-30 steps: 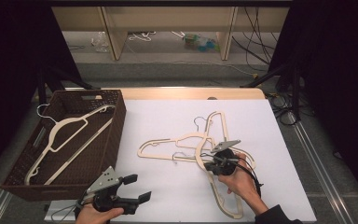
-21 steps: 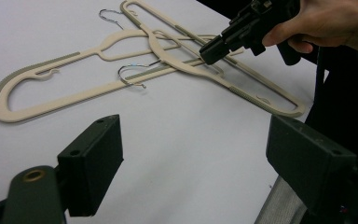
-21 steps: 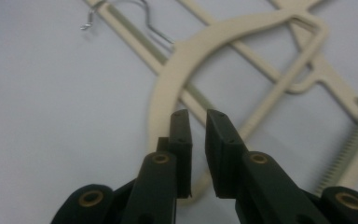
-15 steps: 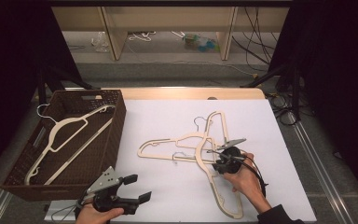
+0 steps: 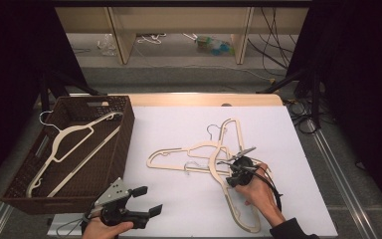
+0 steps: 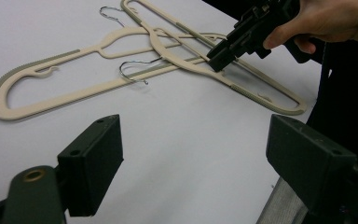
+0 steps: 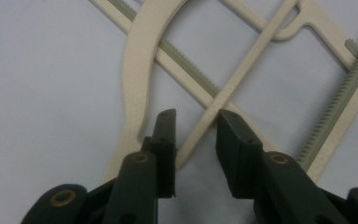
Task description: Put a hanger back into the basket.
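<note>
high view: the right gripper sits low over two crossed cream hangers on the white bench, far nearer them than the left gripper, which waits, jaws spread wide, at the bench's near edge. beyond and to the left of the left gripper, a brown basket holds one more hanger, lying slantwise.

left gripper view: the hangers lie well ahead of its empty jaws; the right gripper touches down where the bars cross.

right gripper view: the right gripper has its jaws partly apart, straddling a thin cream bar that runs away to the upper right; nothing is clamped yet, and closing would likely pinch that bar.
</note>
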`<state>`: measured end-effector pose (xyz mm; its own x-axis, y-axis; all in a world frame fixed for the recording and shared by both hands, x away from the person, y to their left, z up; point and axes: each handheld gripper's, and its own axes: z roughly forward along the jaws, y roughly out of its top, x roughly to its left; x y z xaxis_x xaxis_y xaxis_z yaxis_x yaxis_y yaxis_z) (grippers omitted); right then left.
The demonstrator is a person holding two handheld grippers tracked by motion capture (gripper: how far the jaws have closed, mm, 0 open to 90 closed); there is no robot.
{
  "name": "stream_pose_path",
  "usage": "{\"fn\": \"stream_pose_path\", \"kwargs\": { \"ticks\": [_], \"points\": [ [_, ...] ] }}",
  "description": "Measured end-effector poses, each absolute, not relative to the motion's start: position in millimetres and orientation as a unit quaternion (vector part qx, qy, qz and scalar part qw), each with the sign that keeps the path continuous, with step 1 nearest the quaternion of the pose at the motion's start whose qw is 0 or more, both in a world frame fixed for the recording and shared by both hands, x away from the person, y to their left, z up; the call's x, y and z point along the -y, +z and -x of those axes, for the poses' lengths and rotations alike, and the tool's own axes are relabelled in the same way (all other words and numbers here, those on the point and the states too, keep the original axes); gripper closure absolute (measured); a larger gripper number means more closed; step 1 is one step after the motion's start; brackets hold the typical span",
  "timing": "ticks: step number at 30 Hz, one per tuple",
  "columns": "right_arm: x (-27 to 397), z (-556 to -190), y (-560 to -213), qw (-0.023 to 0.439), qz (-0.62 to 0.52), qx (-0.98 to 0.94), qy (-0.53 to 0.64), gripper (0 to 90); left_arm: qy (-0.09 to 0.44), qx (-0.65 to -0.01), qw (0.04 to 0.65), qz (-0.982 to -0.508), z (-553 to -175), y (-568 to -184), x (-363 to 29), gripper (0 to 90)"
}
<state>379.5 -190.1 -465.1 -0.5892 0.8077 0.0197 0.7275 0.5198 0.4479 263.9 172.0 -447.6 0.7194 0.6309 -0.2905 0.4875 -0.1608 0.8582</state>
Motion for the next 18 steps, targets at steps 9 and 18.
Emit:
{"fn": "stream_pose_path", "kwargs": {
  "ticks": [9, 18],
  "points": [
    [208, -382, -460, 0.084, -0.457, -0.861, 0.207, 80.1, 0.067, -0.368, 0.536, -0.757, -264, -447, -173, 18.8],
    [223, -385, -462, 0.070, -0.485, -0.848, 0.201, 76.4, 0.063, -0.371, 0.534, -0.757, -265, -449, -172, 18.9]
  ]
}}
